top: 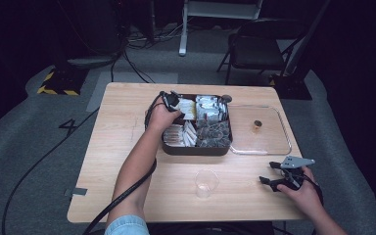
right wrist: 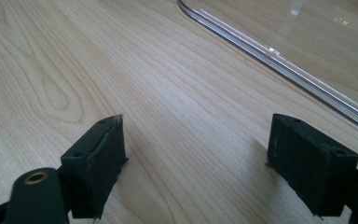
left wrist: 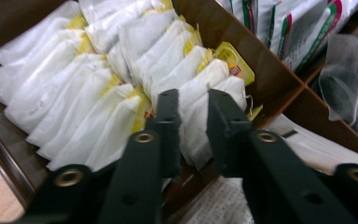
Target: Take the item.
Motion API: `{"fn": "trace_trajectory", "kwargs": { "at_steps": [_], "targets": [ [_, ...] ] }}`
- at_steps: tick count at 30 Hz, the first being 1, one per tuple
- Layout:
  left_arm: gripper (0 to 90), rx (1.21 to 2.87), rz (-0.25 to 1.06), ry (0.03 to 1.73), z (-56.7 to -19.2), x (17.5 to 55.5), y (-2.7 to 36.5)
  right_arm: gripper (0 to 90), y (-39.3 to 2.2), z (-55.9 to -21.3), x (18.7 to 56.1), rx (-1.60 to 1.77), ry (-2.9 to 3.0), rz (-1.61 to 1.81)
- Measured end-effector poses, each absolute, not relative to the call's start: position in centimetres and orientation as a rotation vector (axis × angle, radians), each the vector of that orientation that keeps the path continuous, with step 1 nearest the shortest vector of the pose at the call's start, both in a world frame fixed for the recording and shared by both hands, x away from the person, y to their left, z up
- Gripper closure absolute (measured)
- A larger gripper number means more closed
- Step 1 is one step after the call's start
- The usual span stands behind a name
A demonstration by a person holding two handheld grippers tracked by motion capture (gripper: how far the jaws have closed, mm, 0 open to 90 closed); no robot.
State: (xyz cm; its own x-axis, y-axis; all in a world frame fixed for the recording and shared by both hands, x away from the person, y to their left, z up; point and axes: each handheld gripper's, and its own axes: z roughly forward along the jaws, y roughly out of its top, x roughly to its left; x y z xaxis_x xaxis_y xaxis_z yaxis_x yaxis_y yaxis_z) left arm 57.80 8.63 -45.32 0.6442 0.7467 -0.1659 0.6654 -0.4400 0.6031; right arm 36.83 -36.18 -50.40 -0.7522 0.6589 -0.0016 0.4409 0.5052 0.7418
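Note:
A dark compartment box (top: pixel 196 149) stands at mid table, holding white sachets, packets and dark tea bags. My left gripper (top: pixel 171 100) reaches into its far left compartment. In the left gripper view the jaws of my left gripper (left wrist: pixel 193 99) are shut on a white tea bag with a yellow tag (left wrist: pixel 194 133), at the near end of a row of like bags (left wrist: pixel 74 93). My right gripper (top: pixel 268 172) rests low at the table's front right. Its jaws (right wrist: pixel 196 149) stand open over bare wood with nothing between them.
A clear plastic cup (top: pixel 206 183) stands upright in front of the box. A clear tray (top: pixel 286 142) lies right of the box with a small brown object (top: pixel 257 124) on it; its rim (right wrist: pixel 279 60) runs just ahead of the right gripper. A folding chair (top: pixel 254 49) stands behind the table.

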Motion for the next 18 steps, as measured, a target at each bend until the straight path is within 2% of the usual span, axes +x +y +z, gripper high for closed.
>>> {"fn": "trace_trajectory", "kwargs": {
  "at_steps": [3, 8, 14, 18],
  "targets": [
    [80.8, 2.215, 0.152, 1.085, -45.36, 57.73, 8.63, 19.1, -36.18, -50.4, 36.82, 0.927, 2.467, 1.095],
    [80.7, 2.219, 0.144, 1.078, -45.63, 57.79, 8.55, 19.1, -36.18, -50.4, 36.82, 0.927, 2.467, 1.095],
    [89.2, 2.208, 0.16, 1.066, -45.5, 57.62, 8.64, 19.1, -36.18, -50.4, 36.83, 0.927, 2.467, 1.095],
    [89.9, 2.204, 0.174, 1.049, -45.02, 57.48, 8.6, 19.2, -36.18, -50.4, 36.83, 0.927, 2.467, 1.095]
  ]
}}
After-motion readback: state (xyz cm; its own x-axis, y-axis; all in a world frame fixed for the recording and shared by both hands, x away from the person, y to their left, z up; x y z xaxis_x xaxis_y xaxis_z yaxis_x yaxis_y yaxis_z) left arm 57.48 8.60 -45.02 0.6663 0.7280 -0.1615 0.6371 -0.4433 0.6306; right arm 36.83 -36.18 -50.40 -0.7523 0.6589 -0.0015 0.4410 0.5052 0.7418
